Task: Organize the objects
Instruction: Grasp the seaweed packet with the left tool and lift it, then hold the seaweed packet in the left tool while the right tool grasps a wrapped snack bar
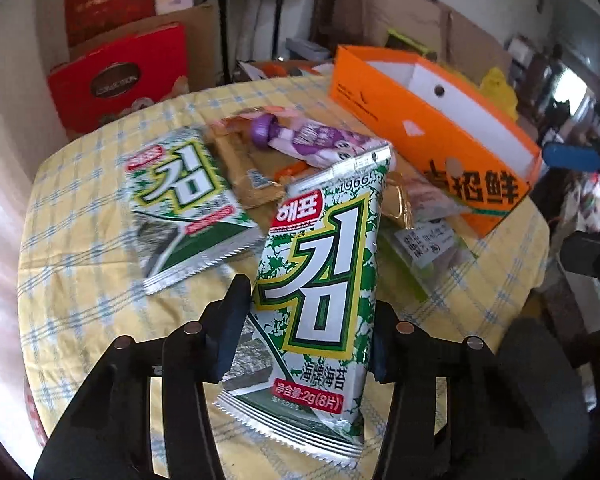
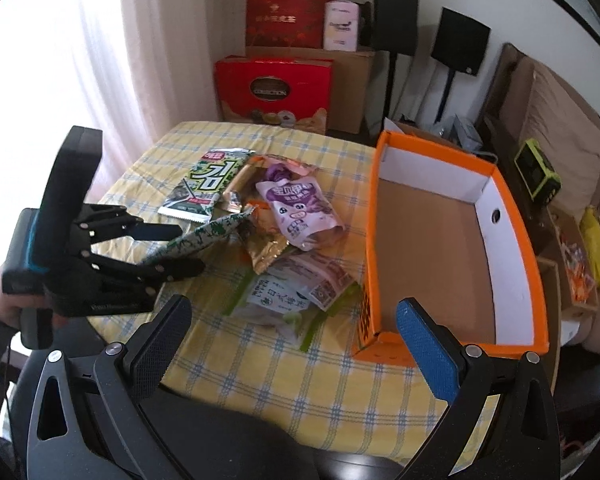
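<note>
While the left hand-held gripper (image 1: 306, 316) pinches a green-and-white seaweed snack packet (image 1: 320, 280) between its pads, the packet hangs raised above the yellow checked worktop (image 2: 284, 376), its serrated bottom edge nearest the camera. From the right wrist view the same packet shows edge-on, tilted, clamped in the black fingers, with a hand (image 2: 4, 300) on the grip. A second seaweed packet (image 1: 188, 204) lies flat on the cloth further back and to the left. Beside it sits a loose pile: a purple spouted pouch (image 2: 296, 204), a gold wrapper (image 2: 268, 254), a clear labelled bag with green trim (image 2: 284, 304). An orange cardboard box (image 2: 516, 220), open-topped and white-walled inside, stands at the worktop's right side, just beside the pile. Right hand-held gripper (image 2: 296, 356): jaws spread wide, nothing between them, hovering over the near edge of the worktop by the box corner.
</note>
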